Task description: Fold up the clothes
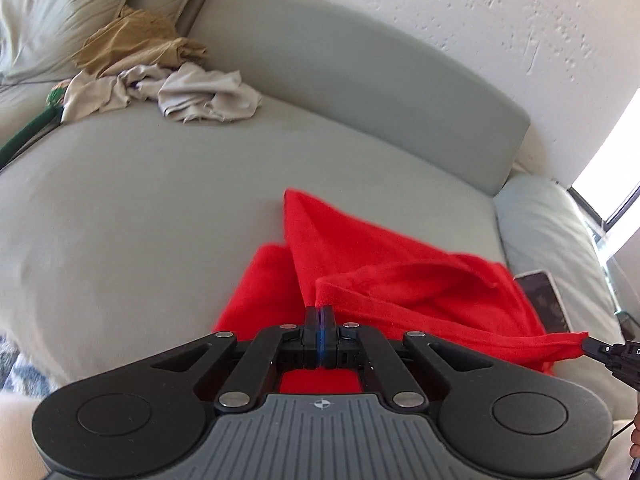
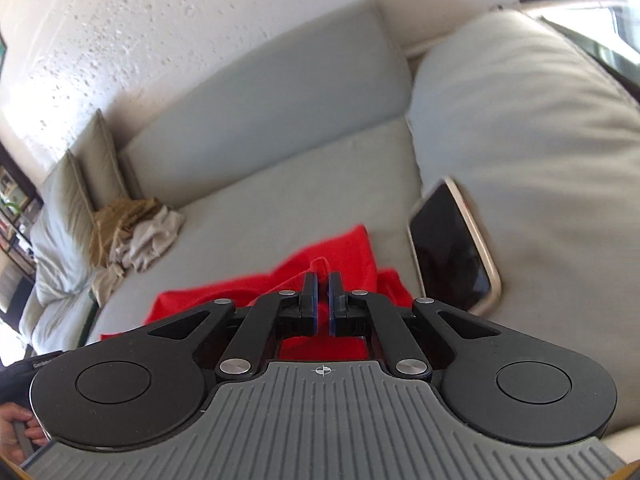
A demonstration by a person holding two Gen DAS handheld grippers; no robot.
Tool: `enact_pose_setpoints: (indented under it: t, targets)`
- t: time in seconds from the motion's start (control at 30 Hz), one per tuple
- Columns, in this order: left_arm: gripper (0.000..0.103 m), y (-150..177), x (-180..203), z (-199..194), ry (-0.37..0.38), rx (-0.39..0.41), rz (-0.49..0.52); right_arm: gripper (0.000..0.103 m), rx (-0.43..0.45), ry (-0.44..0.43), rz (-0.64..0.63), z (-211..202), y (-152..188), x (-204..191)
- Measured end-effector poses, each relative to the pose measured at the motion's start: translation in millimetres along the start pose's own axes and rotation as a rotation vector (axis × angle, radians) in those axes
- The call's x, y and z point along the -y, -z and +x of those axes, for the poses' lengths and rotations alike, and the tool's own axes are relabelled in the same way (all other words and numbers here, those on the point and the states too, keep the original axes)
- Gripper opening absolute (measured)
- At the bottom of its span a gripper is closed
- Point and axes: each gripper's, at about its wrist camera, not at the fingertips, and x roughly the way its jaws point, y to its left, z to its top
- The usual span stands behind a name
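A red garment (image 1: 384,276) lies bunched on the grey sofa seat (image 1: 140,208). My left gripper (image 1: 319,310) is shut on a folded edge of it, the cloth rising out of the closed tips. My right gripper (image 1: 588,342) shows at the right edge of the left wrist view, pinching another corner, and the hem is stretched taut between the two. In the right wrist view the right gripper (image 2: 322,278) holds a small tuck of the red garment (image 2: 320,266) between nearly closed fingers. Red cloth hangs under both grippers.
A heap of tan and beige clothes (image 1: 160,76) sits at the far left of the seat by pillows (image 1: 52,20). A phone (image 2: 452,248) leans against the right cushion (image 2: 540,140). The sofa back (image 1: 340,76) and a white wall are behind. A hand (image 2: 16,432) shows at lower left.
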Motion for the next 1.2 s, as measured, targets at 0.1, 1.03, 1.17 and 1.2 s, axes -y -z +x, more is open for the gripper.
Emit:
enact_pose_setpoints:
  t: [0.1,1.03,1.17,1.2]
  targets:
    - [0.008,20.8,8.8,-5.1,-0.054,-0.033,0.038,0.004,-0.05,0.006,0.052,12.7,26.4,22.7]
    - [0.034,-46.9,63.2,82.2,0.079,-0.24,0.852,0.005,-0.048,-0.045,0.088,41.6,44.1,45.7]
    - [0.037,-38.8,67.6,91.4,0.105,-0.338,0.917,0.005,-0.048,-0.042,0.085,42.4,44.1,44.9]
    - [0.037,-35.3,69.0,94.9,0.092,-0.359,0.939,0.005,-0.048,-0.041,0.087,42.5,44.1,44.9]
